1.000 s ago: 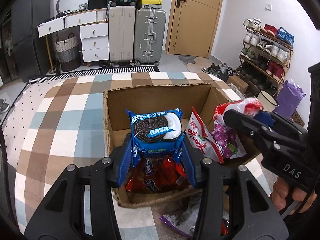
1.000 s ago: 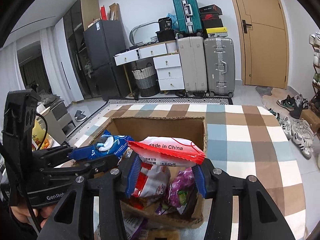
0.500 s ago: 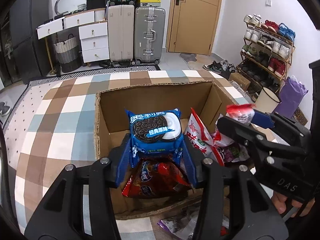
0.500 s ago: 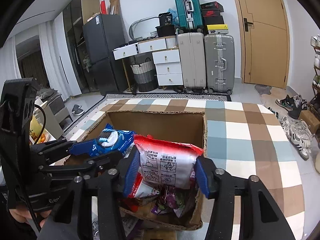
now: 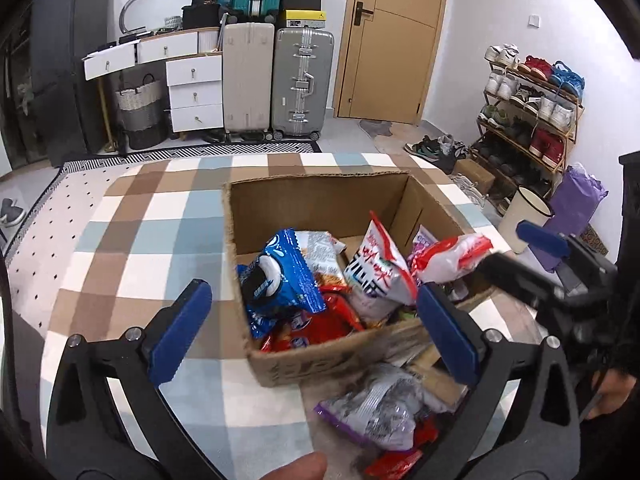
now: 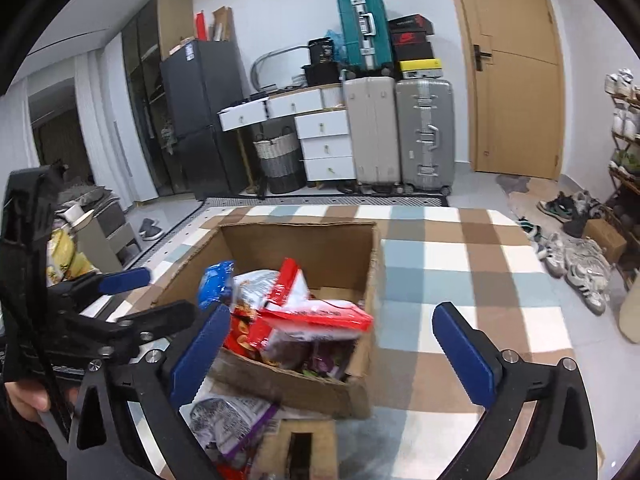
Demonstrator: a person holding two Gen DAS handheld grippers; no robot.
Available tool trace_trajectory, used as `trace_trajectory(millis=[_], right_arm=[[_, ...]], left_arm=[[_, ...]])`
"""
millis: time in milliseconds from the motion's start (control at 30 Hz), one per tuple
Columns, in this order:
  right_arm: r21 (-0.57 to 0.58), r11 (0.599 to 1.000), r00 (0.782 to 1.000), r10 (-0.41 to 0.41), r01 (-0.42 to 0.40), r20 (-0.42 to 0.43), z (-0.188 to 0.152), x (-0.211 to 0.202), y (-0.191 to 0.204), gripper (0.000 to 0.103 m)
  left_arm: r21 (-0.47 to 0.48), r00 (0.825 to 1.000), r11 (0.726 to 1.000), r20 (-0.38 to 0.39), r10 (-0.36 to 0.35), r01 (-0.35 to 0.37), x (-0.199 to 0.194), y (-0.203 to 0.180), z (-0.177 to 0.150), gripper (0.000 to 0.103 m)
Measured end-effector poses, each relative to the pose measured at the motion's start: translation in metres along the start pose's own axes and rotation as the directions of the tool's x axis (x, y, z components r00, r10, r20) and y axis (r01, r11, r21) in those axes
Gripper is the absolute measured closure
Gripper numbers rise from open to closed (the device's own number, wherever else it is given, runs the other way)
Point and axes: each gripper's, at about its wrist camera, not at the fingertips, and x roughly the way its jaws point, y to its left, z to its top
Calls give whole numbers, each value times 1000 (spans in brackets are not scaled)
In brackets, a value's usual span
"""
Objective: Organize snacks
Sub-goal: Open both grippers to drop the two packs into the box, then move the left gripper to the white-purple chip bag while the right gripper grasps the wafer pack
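Note:
An open cardboard box (image 5: pixel 320 188) (image 6: pixel 372 256) stands on the checked tablecloth and holds several snack bags. A blue Oreo pack (image 5: pixel 280 280) (image 6: pixel 214 284) leans inside at its left. A red and white bag (image 5: pixel 452 258) (image 6: pixel 320 320) lies on top at the box's right. My left gripper (image 5: pixel 316 334) is open and empty just in front of the box. My right gripper (image 6: pixel 334 354) is open and empty at the box's near right corner; it also shows in the left wrist view (image 5: pixel 536 260).
More snack bags, one grey and purple (image 5: pixel 376 408) (image 6: pixel 228 420), lie on the table in front of the box. Suitcases (image 5: pixel 276 80) and drawers stand at the far wall. A shoe rack (image 5: pixel 528 108) is at the right.
Both grippers opened and drew back. The Oreo pack dropped from the left gripper into the box. The red and white bag dropped from the right gripper onto the pile.

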Motion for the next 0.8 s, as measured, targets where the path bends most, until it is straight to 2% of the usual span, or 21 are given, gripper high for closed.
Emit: trace_trajectory(millis=[267,500,800], right_arm=[[12,1000,999,-22,22,-43,-9,-17,-3,0],[30,1000,994,5,-1,-107,-22,-31,2,0],[31,999,984,24,-18,-179,-47,-32,9,0]], left_arm=[[-12,1000,1000,-2,22,-22,-28,11,-15,1],[-7,1000,1000,-22,15,-15,-47,16,-29,1],[3,998,1000,-67,-5,5,-46,12,-49,1]])
